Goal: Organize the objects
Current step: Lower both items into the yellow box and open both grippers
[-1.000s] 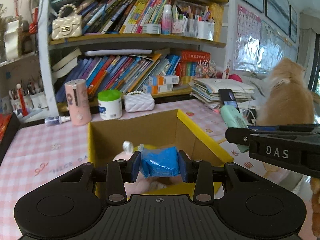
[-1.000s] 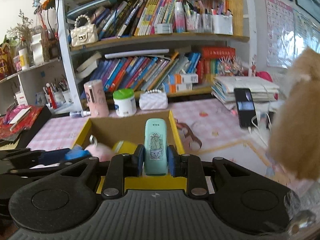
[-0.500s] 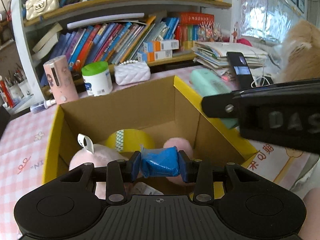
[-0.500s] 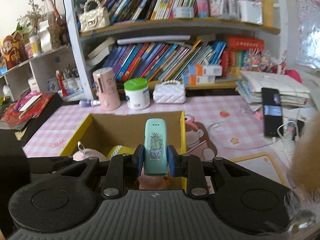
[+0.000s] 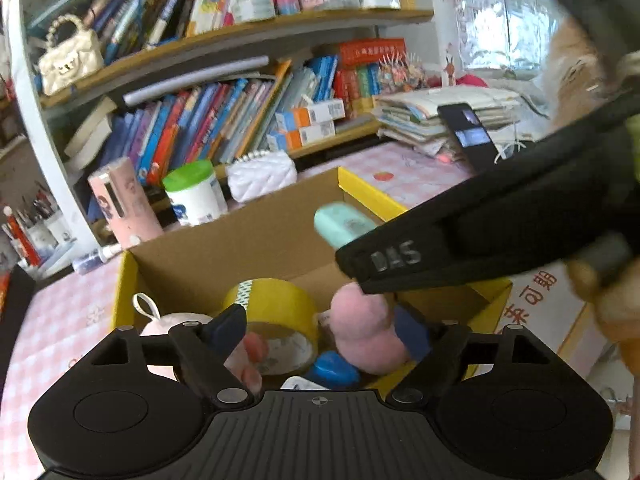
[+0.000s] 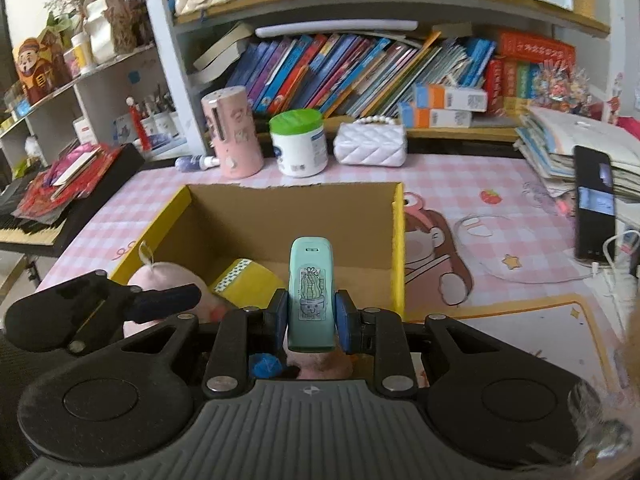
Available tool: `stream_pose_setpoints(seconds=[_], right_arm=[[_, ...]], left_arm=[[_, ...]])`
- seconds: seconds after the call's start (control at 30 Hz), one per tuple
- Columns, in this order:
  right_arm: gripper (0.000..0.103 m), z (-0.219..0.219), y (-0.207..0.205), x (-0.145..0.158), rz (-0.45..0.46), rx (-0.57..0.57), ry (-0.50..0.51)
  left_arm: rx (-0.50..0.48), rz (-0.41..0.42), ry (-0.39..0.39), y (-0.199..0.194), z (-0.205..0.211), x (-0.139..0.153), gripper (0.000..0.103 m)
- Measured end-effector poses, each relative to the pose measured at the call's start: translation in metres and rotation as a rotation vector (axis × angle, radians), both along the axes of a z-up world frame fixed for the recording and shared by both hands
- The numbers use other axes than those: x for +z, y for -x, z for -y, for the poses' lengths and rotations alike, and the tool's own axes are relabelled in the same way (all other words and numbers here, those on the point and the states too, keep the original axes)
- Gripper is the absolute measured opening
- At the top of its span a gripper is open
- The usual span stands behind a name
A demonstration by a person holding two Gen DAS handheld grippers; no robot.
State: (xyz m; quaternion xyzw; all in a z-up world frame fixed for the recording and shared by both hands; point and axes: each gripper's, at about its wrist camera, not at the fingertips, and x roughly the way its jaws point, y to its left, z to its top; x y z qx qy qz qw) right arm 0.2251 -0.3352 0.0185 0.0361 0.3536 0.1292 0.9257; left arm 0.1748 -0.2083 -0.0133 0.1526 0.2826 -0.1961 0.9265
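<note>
A yellow-edged cardboard box sits on the pink checked table. Inside lie a yellow tape roll, pink plush toys and a small blue packet. My left gripper hangs over the box with its jaws opening; the blue packet lies loose below them. My right gripper is shut on a mint green case with a cactus sticker, held over the box's near side.
Behind the box stand a pink cylinder, a green-lidded white jar and a white quilted purse. A phone leans on stacked papers at the right. Bookshelves fill the back. An orange furry animal is at the right.
My left gripper opened and let the blue packet drop into the box. My right gripper came in over the box with the mint case still held.
</note>
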Motion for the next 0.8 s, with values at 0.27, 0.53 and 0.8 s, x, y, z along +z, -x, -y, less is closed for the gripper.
stream_pose_setpoints(seconds=[0.27,0.53,0.8], right_arm=[[0.023,-0.019,-0.020,-0.016,-0.133,0.149,0.006],[0.024,-0.033,-0.036,-0.031,-0.239,0.202,0.030],[0.042,-0.029,-0.027,-0.026,-0.212,0.178,0.001]], left_arm=[[0.047,0.012,0.022,0.012,-0.013,0.006,0.086],[0.075,0.024,0.022,0.015,-0.017,0.006,0.088],[0.087,0.040,0.033,0.023,-0.023,0.010,0.088]])
